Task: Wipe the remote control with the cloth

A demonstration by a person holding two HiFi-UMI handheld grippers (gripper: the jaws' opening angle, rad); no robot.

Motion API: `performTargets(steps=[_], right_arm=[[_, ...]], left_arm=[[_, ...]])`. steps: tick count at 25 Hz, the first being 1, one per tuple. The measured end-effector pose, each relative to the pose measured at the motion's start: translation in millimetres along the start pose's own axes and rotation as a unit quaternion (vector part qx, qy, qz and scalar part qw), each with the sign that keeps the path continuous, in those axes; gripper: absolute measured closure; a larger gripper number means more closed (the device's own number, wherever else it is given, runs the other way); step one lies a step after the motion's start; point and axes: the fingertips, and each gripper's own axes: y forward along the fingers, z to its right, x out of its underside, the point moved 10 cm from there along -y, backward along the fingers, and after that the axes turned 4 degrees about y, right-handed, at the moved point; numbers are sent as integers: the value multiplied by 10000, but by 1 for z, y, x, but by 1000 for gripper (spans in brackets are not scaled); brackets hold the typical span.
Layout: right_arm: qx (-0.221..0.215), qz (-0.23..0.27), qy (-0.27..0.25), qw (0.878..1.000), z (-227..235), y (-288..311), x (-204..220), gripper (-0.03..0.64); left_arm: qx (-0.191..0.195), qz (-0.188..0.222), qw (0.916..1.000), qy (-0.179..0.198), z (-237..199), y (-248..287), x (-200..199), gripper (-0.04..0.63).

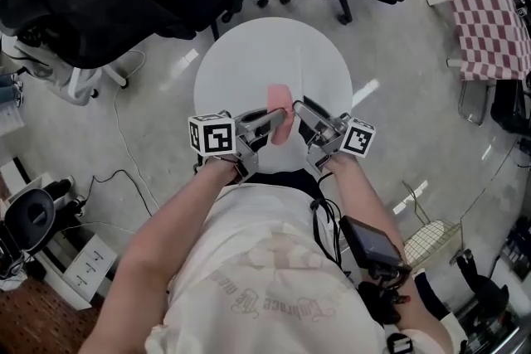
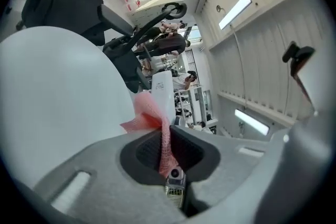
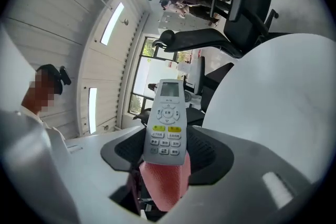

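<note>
With the left gripper (image 2: 169,148) pinched on the cloth (image 2: 149,113) and the right gripper (image 3: 167,153) clamping the remote control (image 3: 165,120) low down, hard rubbing could lever it loose

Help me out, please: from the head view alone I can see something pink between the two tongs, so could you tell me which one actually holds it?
Observer: The left tongs are shut on it. It is the cloth, and the left gripper view shows a pink fold pinched between the jaws.
Operator: Thank you. Where is the remote control?
Observer: The right tongs are shut on the remote control, with its button face turned toward that gripper's camera.
Operator: Does the cloth reach it?
Observer: It appears so. In the right gripper view, pink cloth lies right against the remote's near end, below the buttons.
</note>
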Motion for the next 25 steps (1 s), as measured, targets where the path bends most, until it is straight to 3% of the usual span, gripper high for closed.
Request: performTargets(steps=[3,6,16,25], right_arm=[[-55,144,28,9999,-1,1,-2,367],[-59,-40,52,10000,-3,7,5,367],[201,-632,-297,9974,-5,6,12,367],[109,-1086,-323,9935,-10,-1,19,367]], left_arm=[[74,141,9997,-168,1,3,-4,569],[56,284,9993,-252,0,5,-9,569],[-48,310,9995,-83,-5,5,-35,569],[-145,476,9988,-11,-11,7,-57,569]])
